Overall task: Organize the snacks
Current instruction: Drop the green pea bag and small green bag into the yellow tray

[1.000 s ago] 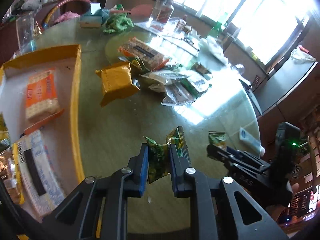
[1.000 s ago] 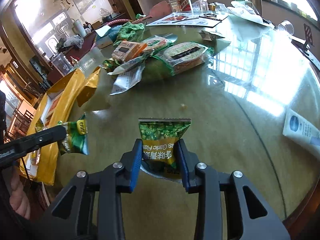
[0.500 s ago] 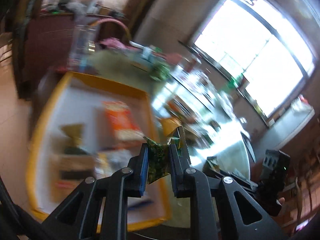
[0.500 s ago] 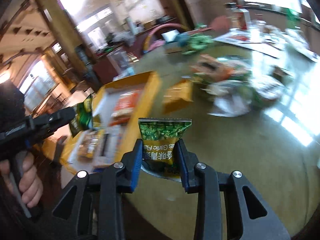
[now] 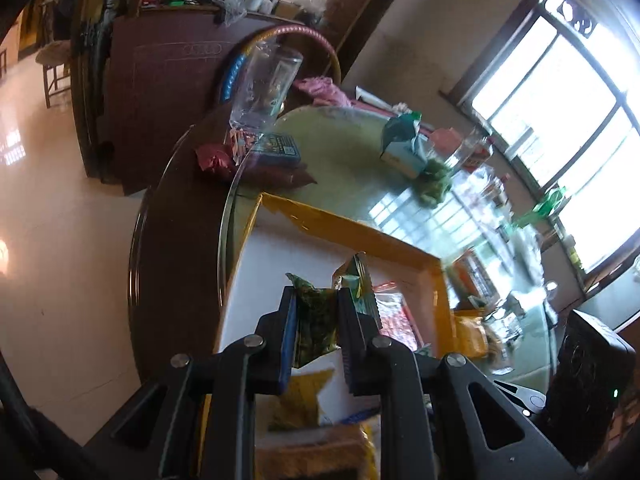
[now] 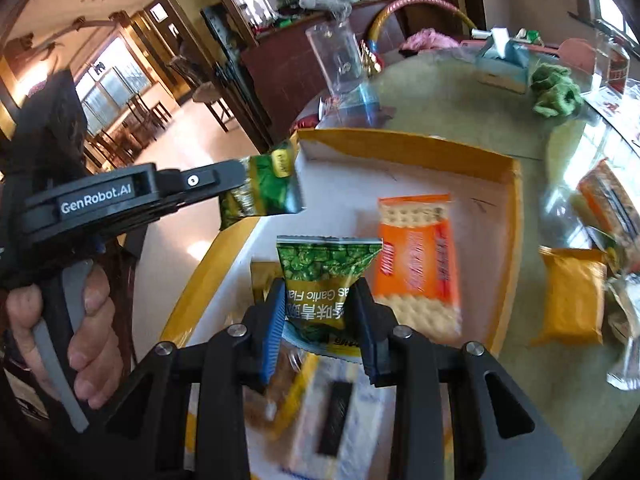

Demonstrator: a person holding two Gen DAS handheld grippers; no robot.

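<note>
Sunlight from large windows falls on a round glass-topped table [image 6: 568,152] in a dining room with dark wooden furniture. Near the table's edge lies a shallow yellow box [image 6: 404,148] with a white floor; in the left wrist view its far yellow wall [image 5: 360,232] runs across the middle of the picture.

Both claws are above this box, and each one is pinching a small green snack packet. The left gripper [image 5: 318,320] has its two fingers pressed on a crumpled green packet [image 5: 316,316], which stands up between the blue pads. In the right wrist view the same left gripper [image 6: 236,184] comes in from the left side, over the box's left wall, with its packet [image 6: 268,192] sticking out from the tip. The person's left hand [image 6: 84,320] is wrapped around the handle.

The right gripper [image 6: 320,312] is closed on a green pea packet [image 6: 324,276] with garlic flavour text, held upright over the near part of the box.

Inside the box an orange cracker pack [image 6: 416,268] lies flat toward the right wall, and more snack packs [image 6: 332,412] lie at the near end, partly blurred. Outside the right wall, on the glass, rests a yellow packet [image 6: 572,300]. At the far edge of the table stand a clear plastic cup [image 6: 340,68] and a tissue box [image 6: 500,64], with a green cloth [image 6: 556,92] beside it.
</note>
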